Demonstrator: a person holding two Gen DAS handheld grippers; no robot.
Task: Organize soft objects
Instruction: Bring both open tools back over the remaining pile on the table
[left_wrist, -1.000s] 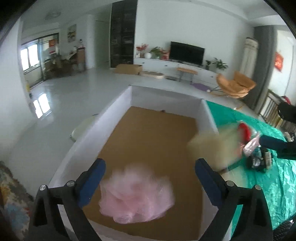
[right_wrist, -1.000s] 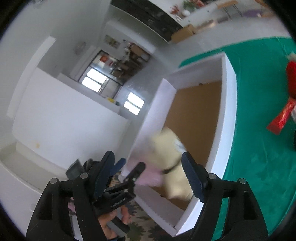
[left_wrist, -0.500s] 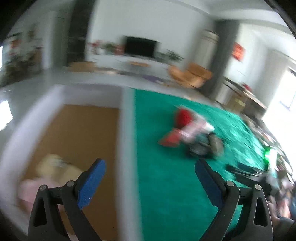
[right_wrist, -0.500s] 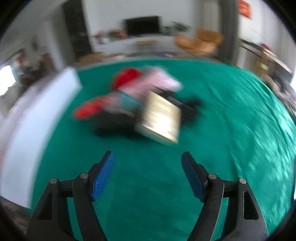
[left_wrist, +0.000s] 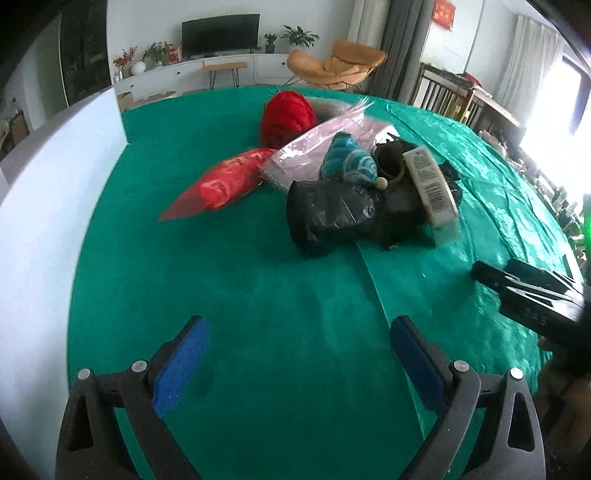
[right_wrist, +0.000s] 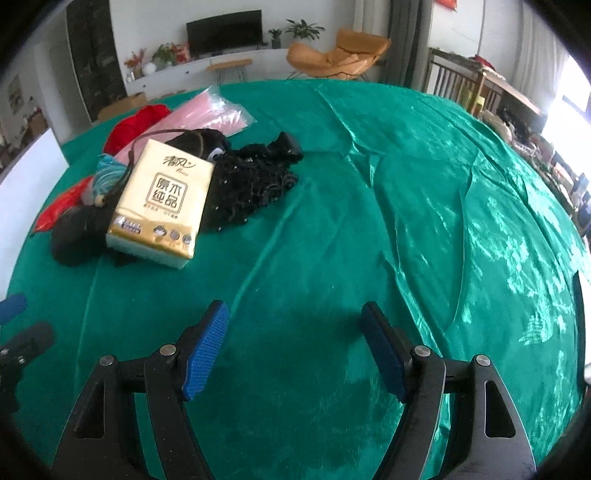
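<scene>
Clutter waits ahead of us in one loose heap on the green cloth (left_wrist: 258, 295), and both claws hover short of it with nothing between their pads.

Going left to right in the left wrist view: the white box wall (left_wrist: 40, 221) runs along the far left edge, well apart from the heap. Next comes the red bagged bundle (left_wrist: 229, 181), lying alone at the heap's near-left edge, with the red fluffy ball (left_wrist: 286, 118) behind it. Then the pink plastic pack (left_wrist: 325, 144), the teal tassel (left_wrist: 347, 160) resting on it, and the black wrapped lump (left_wrist: 328, 216) in front. On the right, the tissue pack (right_wrist: 162, 199) leans on the black lump, and the black beaded fabric (right_wrist: 251, 181) sprawls just beside it.

Our left gripper (left_wrist: 295, 354) is spread wide over bare cloth; our right gripper (right_wrist: 295, 339) is spread too, also empty.

We judge the step in hand to be picking the next soft thing for the box. To do it well, we would take the outliers first (the red bundle for the left claw, the beaded fabric for the right), so nothing else is dragged along. We should come down steeply, straddle the bulk, not a trailing corner, and close gently. A cord lies across the tissue pack, so lifting there may snag.
</scene>
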